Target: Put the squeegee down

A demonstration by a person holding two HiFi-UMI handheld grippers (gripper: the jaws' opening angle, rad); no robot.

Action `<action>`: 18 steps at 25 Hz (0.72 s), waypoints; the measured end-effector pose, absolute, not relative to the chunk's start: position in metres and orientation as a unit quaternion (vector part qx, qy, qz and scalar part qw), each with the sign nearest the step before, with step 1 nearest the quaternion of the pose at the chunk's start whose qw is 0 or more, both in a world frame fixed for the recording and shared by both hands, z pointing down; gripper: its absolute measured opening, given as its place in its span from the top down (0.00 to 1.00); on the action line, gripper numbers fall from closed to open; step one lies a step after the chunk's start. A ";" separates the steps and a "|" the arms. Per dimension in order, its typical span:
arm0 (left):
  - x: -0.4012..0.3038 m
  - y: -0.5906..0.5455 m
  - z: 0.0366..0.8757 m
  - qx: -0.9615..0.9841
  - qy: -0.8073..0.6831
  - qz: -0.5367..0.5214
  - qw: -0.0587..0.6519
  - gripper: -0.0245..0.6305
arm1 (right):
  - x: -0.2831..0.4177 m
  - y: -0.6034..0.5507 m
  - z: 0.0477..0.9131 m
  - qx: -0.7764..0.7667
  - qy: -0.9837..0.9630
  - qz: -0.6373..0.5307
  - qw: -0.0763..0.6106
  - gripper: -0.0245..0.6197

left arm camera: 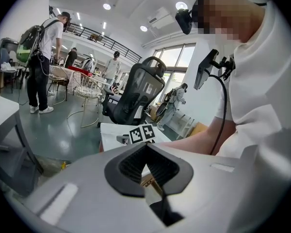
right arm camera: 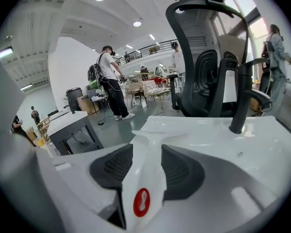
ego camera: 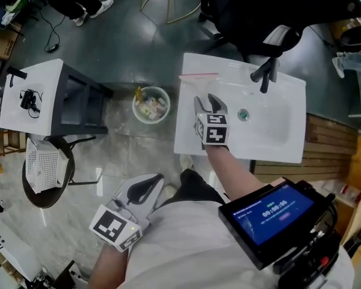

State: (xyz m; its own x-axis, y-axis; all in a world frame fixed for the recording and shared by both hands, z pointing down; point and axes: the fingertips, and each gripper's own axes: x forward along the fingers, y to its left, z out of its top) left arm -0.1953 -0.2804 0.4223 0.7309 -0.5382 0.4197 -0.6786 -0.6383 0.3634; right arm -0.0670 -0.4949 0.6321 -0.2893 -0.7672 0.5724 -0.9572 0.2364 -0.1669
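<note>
Squeegee (right arm camera: 145, 169) appears to rest on the white sink (ego camera: 289, 152) ledge, so the set-down looks nearly finished. The right gripper (ego camera: 208, 103) has its jaws spread wide around the handle and should next back straight off without dragging it. The left gripper (ego camera: 149, 185) hangs closed and empty. The screen (ego camera: 275, 212) digits are too blurred to read, and the handle's red oval (right arm camera: 141, 202) bears no lettering.

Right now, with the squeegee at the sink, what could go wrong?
The squeegee lies between the jaws of the right gripper, so pulling back carelessly may drag it. It is near the edge of the sink top, on the side of the bin, so a nudge could knock it off.
</note>
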 end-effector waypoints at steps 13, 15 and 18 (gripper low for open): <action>-0.218 -0.226 0.404 0.906 -0.331 0.118 0.235 0.95 | -0.078 -0.452 0.575 0.569 -0.778 0.183 0.193 0.70; -0.221 -0.218 0.402 0.908 -0.329 0.115 0.232 0.95 | -0.079 -0.443 0.566 0.569 -0.780 0.172 0.195 0.70; -0.226 -0.204 0.399 0.910 -0.327 0.109 0.229 0.95 | -0.080 -0.425 0.556 0.568 -0.782 0.164 0.198 0.72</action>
